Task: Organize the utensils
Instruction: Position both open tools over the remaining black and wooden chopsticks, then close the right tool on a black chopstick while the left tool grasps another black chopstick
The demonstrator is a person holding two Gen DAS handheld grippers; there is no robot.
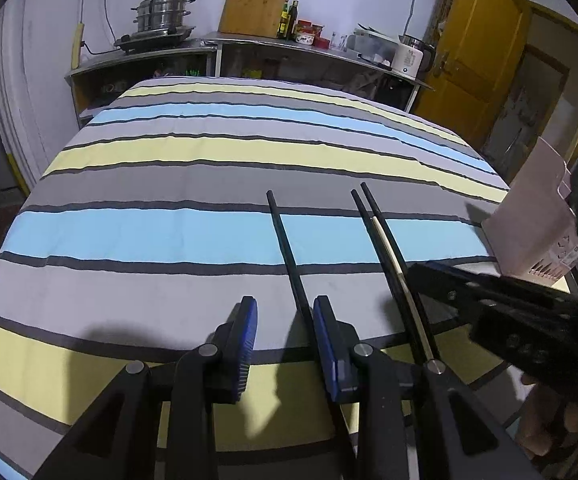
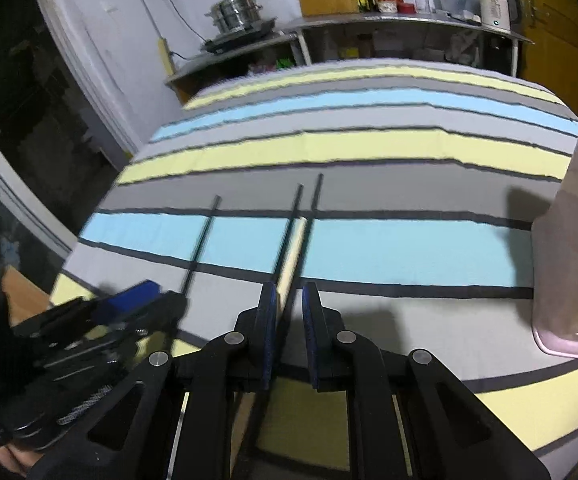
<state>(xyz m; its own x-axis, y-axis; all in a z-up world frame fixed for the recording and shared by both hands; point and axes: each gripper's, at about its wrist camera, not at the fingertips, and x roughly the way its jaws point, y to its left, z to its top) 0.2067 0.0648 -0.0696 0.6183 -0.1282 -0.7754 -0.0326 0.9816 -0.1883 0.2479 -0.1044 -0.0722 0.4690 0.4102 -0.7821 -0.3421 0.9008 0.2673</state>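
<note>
Well to the left of the pink holder (image 1: 537, 216), over the striped cloth (image 1: 149, 232): left gripper (image 1: 285, 340), tilted down toward the cloth, blue pads (image 1: 249, 344) standing clearly apart, nothing clamped.

In that gap, hard against the pad on the holder's side: near end of a single black chopstick (image 1: 285, 248), lying flat on the cloth and running away from the camera across the blue stripe. No pad on its other side, so not gripped.

Closer to the holder, yet still apart from it: bundle of three chopsticks (image 1: 385, 248), two black with a pale wooden chopstick (image 2: 292, 256) between them, side by side and roughly parallel to the single one, far ends level with the holder's far side.

Over the near end of that bundle, just left of the holder: right gripper (image 2: 290, 316), pointing down along the sticks, pads drawn close together with only a narrow slot left. Sticks passing through the slot on its left side, with a strip of grey cloth showing beside the pad nearer the holder; not pinched. Contact with the other pad blurred, impossible to tell.

At the far right: the holder itself, upright near the cloth's right edge, touched by neither gripper.
</note>
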